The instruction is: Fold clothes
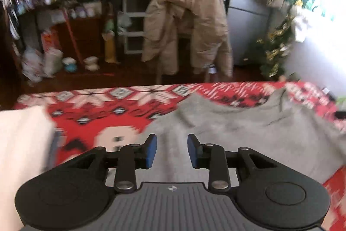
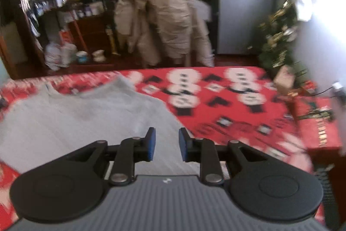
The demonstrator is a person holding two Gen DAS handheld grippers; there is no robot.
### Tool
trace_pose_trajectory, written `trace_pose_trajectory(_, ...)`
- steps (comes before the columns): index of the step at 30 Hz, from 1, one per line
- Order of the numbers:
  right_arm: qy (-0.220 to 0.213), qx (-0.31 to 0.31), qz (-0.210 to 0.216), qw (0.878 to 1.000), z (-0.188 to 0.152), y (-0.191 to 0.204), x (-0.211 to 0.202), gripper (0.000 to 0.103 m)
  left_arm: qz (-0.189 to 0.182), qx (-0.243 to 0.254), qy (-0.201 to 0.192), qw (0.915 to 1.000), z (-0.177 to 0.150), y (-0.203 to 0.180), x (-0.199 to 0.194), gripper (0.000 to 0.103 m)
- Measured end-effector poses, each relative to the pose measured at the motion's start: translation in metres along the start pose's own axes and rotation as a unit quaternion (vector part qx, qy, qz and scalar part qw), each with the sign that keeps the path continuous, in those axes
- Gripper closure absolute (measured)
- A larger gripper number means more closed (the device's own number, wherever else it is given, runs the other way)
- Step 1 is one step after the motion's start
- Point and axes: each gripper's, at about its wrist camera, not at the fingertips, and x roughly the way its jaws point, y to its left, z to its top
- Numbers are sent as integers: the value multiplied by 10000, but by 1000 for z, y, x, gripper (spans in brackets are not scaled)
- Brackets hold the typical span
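Hovering over the grey shirt (image 1: 237,133) on the red blanket (image 1: 103,109), we hold our left gripper (image 1: 172,149) and right gripper (image 2: 165,144) parted, both empty. Pinching blanket along with shirt could drag both and ruin any fold.

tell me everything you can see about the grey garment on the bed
The grey garment is a soft knit-looking top, plain and unprinted, spread mostly flat and unfolded on the red patterned blanket. Its far edge dips like a neckline between two raised corners, with shallow wrinkles below. The left gripper and right gripper are both open over its near part, gripping nothing. Blur hides finer detail.
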Motion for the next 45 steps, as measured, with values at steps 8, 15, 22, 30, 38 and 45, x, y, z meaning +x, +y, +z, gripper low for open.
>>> trace_pose_trajectory(8,305,-60,111,9995,29,21,72,78,213,-53,474,9986,6,2,47,73)
trace_pose_trajectory(15,263,-448,-124,9986,24,36,87,100,507,24,57,9987,-4,0,35,97)
trace_pose_trajectory(22,-49,-618,-466,9970,17,42,76,100,882,404,-35,9953,-15,-8,35,94)
trace_pose_trajectory(30,-311,-680,-396,9964,21,50,51,81,1046,477,-402,9926,-7,-10,13,67)
trace_pose_trajectory(38,-15,-692,482,9964,17,103,49,92,-59,392,-38,9992,-10,-69,28,92)
trace_pose_trajectory(45,377,-572,497,9964,15,124,87,95,-36,309,282,9991,-5,-87,66,94)
